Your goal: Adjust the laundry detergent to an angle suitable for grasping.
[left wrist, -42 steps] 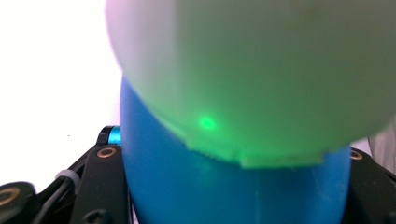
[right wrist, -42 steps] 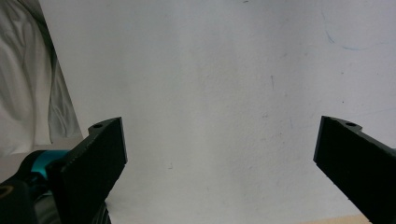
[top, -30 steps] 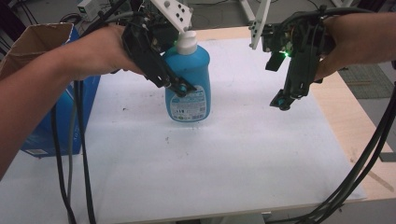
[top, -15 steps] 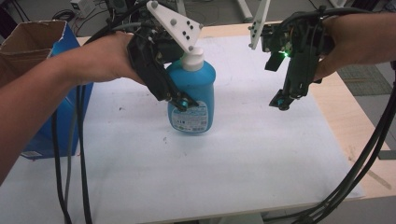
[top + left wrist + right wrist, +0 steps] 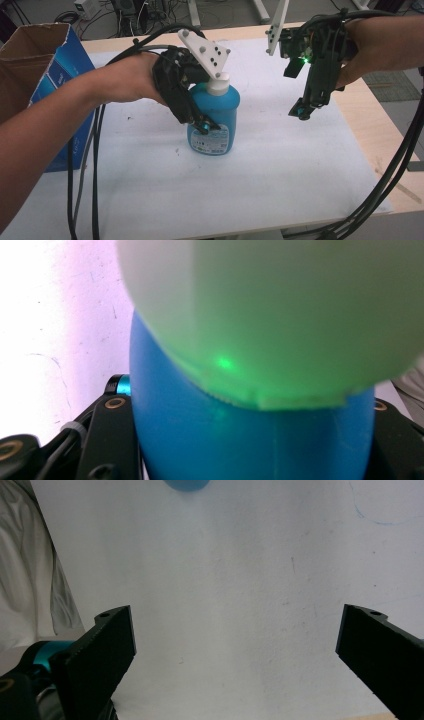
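the left tongs (image 5: 200, 122) are clamped on the blue bottle (image 5: 217, 120), one jaw down each side of its body, the pads pressing the plastic just above the label (image 5: 212, 142). the bottle stands upright near the middle of the white tabletop (image 5: 280, 180), its base on the surface, its white cap (image 5: 218, 85) just under the grey plate (image 5: 205, 50) on top of the tongs. in the left gripper view the cap (image 5: 280, 310) looms close and blurred, tinted green by a small light, with the blue shoulder (image 5: 240, 440) of the bottle wedged between the two black jaws at the lower corners.

the right tongs (image 5: 302, 112) hang in the air over the far right part of the tabletop, well apart from the bottle, pointing down and a little toward it. their jaws stand wide with nothing between them; the right gripper view looks past them at bare white tabletop (image 5: 240, 605), with a blue sliver of the bottle (image 5: 185, 485) at the top edge. a green light (image 5: 302, 61) glows on the body of the right tongs.

a cardboard box (image 5: 35, 65) with blue printed sides stands at the left edge of the tabletop, open at the top, behind the person's left forearm (image 5: 45, 135). black cables (image 5: 85, 170) trail from both tongs toward the near edge.
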The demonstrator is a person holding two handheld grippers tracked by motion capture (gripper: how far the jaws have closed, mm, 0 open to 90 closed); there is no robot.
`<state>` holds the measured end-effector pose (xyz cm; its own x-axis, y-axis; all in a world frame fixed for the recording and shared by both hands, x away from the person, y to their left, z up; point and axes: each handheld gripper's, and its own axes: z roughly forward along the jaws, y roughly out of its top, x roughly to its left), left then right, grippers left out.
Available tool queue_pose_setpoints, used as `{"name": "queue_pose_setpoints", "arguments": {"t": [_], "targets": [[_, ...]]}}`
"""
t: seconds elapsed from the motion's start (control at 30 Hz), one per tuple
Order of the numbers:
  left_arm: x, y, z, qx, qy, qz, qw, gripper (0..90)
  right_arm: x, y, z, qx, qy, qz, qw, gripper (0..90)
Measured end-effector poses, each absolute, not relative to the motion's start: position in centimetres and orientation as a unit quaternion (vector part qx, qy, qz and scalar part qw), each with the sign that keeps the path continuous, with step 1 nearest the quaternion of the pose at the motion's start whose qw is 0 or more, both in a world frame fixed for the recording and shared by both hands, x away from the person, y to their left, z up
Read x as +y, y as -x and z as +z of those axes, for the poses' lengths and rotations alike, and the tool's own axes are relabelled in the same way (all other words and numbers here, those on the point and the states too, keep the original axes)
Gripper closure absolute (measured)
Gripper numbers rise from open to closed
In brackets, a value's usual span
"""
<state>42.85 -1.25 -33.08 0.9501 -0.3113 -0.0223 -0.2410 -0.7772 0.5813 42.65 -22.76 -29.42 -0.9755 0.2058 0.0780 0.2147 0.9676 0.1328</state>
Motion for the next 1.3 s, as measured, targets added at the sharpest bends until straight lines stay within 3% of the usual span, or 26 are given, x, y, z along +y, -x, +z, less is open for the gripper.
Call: {"name": "queue_pose_setpoints", "arguments": {"t": [0.4, 0.73, 0.83, 1.0, 1.3], "targets": [[-0.9, -43.1, -33.4, -0.176, -0.934, -0.058, 0.307, 43.2, -22.9, -42.7, -29.6, -0.991, 0.108, -0.072, 0.035, 1.9], [-0.8, -43.3, -33.5, -0.146, -0.935, -0.074, 0.316, 42.5, -23.1, -42.7, -29.7, -0.991, 0.108, -0.074, 0.033, 1.9], [-0.7, -43.4, -33.5, -0.135, -0.935, -0.084, 0.316, 40.4, -23.1, -42.7, -29.8, -0.991, 0.111, -0.072, 0.034, 1.9], [-0.7, -43.4, -33.4, -0.106, -0.939, -0.092, 0.315, 27.2, -22.9, -42.7, -29.8, -0.991, 0.11, -0.073, 0.034, 1.8], [-0.2, -43.5, -32.7, -0.081, -0.937, -0.079, 0.33, 21.6, -23.0, -42.7, -29.7, -0.991, 0.107, -0.077, 0.031, 1.9]]}}
